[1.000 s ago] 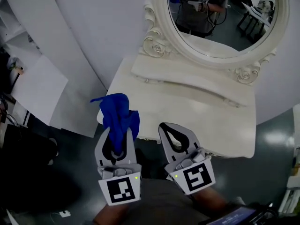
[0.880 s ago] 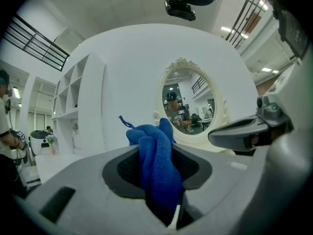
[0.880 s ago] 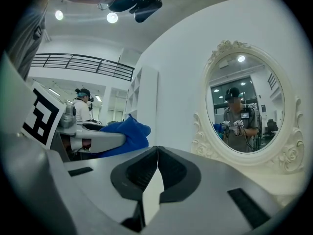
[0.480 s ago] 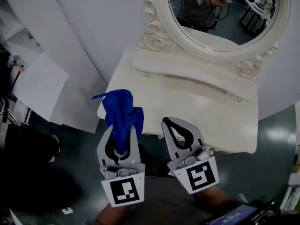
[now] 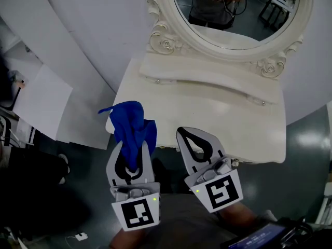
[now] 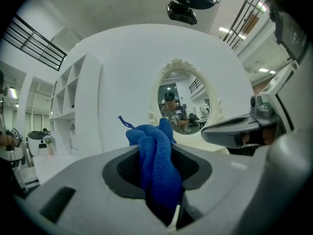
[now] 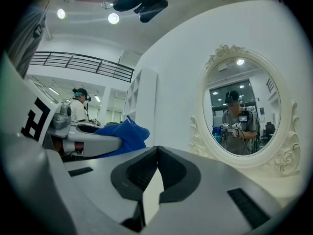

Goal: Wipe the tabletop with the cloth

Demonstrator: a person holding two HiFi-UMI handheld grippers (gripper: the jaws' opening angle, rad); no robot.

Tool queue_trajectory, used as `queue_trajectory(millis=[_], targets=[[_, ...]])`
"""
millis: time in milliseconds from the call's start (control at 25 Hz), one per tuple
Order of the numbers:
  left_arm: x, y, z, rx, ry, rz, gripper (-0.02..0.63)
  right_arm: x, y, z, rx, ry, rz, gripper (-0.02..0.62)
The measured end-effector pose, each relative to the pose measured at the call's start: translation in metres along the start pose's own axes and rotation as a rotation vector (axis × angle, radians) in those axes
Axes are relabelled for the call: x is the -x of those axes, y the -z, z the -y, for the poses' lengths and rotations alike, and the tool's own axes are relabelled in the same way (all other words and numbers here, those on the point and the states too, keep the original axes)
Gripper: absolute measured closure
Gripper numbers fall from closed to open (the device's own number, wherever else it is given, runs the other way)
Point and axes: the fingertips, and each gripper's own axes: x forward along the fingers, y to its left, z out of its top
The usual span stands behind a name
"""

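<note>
Scene: a person stands before a cream dressing table, a gripper in each hand, both pointed at the oval mirror.
Left gripper: jaws drawn narrow and clamped on the blue cloth, which bunches up out of the jaw tips.
Cloth: held in the air at the left gripper's tip, just short of the table's near corner (whether it brushes the edge cannot be told).
Right gripper: just beside the left one, jaws closed together with nothing between them.
Tabletop: ahead of both grippers' tips, bare and pale, with no cloth on it yet.
Step in hand: the approach, by the look of it; the cloth is gripped, but wiping has not begun.
Next move: it likely calls for carrying the left gripper forward over the surface, lowering the cloth until it presses flat, then sweeping it across, while the right gripper keeps out of the way.
</note>
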Motion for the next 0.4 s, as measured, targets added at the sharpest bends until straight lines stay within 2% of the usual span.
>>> queue_trajectory(millis=[400], targets=[[-0.0010,0.0008,0.0000,-0.010,0.003,-0.005,0.454,-0.0001,0.0003,0.0009,-0.001,0.003,0.000,0.581]])
